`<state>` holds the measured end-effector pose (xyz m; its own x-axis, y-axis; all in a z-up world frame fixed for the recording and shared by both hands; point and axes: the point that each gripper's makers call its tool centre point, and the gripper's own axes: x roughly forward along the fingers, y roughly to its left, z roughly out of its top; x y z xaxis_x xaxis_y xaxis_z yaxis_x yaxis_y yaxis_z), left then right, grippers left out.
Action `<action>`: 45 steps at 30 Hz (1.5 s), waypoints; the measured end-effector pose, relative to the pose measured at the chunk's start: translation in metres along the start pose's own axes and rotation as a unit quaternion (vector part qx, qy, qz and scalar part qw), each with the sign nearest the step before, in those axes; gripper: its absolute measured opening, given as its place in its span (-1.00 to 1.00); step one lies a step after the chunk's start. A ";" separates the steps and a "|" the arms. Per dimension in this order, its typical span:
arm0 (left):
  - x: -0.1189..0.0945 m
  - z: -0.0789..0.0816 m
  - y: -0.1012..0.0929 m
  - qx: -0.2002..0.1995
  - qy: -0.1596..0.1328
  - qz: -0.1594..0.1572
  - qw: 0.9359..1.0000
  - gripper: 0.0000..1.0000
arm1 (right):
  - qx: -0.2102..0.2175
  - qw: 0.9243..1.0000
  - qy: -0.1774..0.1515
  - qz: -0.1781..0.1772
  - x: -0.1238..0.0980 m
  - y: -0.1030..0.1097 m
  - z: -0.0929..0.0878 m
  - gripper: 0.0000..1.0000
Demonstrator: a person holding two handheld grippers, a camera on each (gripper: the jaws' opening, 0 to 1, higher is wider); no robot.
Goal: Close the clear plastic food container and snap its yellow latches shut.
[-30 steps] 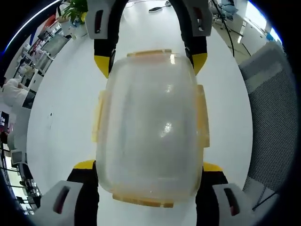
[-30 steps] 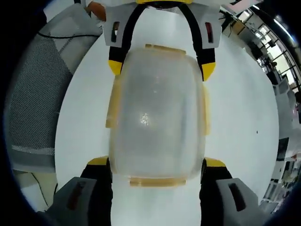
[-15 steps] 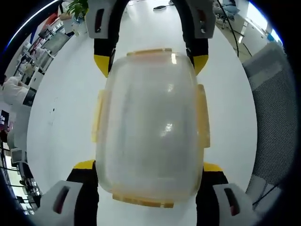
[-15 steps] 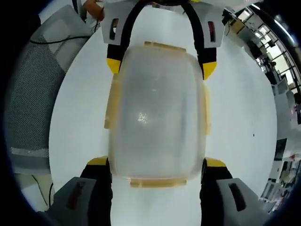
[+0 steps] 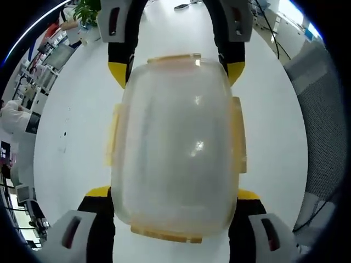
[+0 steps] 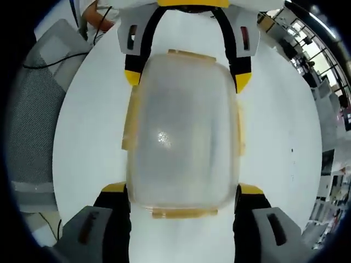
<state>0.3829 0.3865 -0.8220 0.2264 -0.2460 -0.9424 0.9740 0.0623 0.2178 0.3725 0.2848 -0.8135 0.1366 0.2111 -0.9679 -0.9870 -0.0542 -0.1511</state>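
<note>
Your round white tabletop spreads under everything, with a grey mesh office chair beside its edge and a cluttered office of desks well beyond it.

On the tabletop lies the clear rectangular plastic food container with rounded corners, its lid on. Its long axis runs straight from one of your grippers to the other, so each short end points at a gripper; in both views it runs bottom to top through the centre.

Your left gripper stands at one short end. Its black fingers with yellow tips are spread wide, one at each corner of that end, right against the container's wall; you cannot tell from here whether they press on it. In the right gripper view this same gripper shows at the far end, straddling the other corners.

Your right gripper does the same at the opposite short end: fingers spread wide, yellow tips beside the two near corners, contact unclear.

The translucent yellow latches sit one on each of the four sides. Those on the long sides lie flat along the walls, and the end latch lies between your right gripper's fingers; whether any is snapped home cannot be told.
</note>
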 end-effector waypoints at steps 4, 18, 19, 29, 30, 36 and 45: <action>0.001 0.000 0.006 0.001 0.002 -0.001 1.000 0.68 | 0.000 1.000 0.004 0.000 0.001 -0.007 0.000 0.49; 0.007 0.002 0.032 0.000 -0.018 -0.001 1.000 0.68 | 0.004 1.000 0.016 0.001 0.004 -0.033 -0.004 0.50; 0.007 0.002 0.034 0.000 -0.018 -0.001 1.000 0.68 | 0.004 1.000 0.016 0.001 0.004 -0.034 -0.005 0.50; 0.009 0.003 0.044 -0.001 -0.019 -0.002 1.000 0.68 | 0.006 1.000 0.017 0.003 0.005 -0.044 -0.006 0.50; 0.009 0.003 0.046 0.004 -0.014 -0.003 1.000 0.68 | 0.007 1.000 0.017 0.002 0.005 -0.045 -0.006 0.50; 0.012 0.002 0.056 0.015 -0.003 -0.006 1.000 0.69 | 0.018 1.000 0.013 0.001 0.006 -0.053 -0.006 0.50; 0.012 0.002 0.060 0.011 -0.003 -0.005 1.000 0.69 | 0.016 1.000 0.012 0.004 0.007 -0.058 -0.006 0.51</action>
<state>0.4438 0.3857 -0.8201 0.2161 -0.2528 -0.9431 0.9762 0.0375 0.2136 0.4309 0.2836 -0.8124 0.1296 0.1867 -0.9738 -0.9904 -0.0239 -0.1364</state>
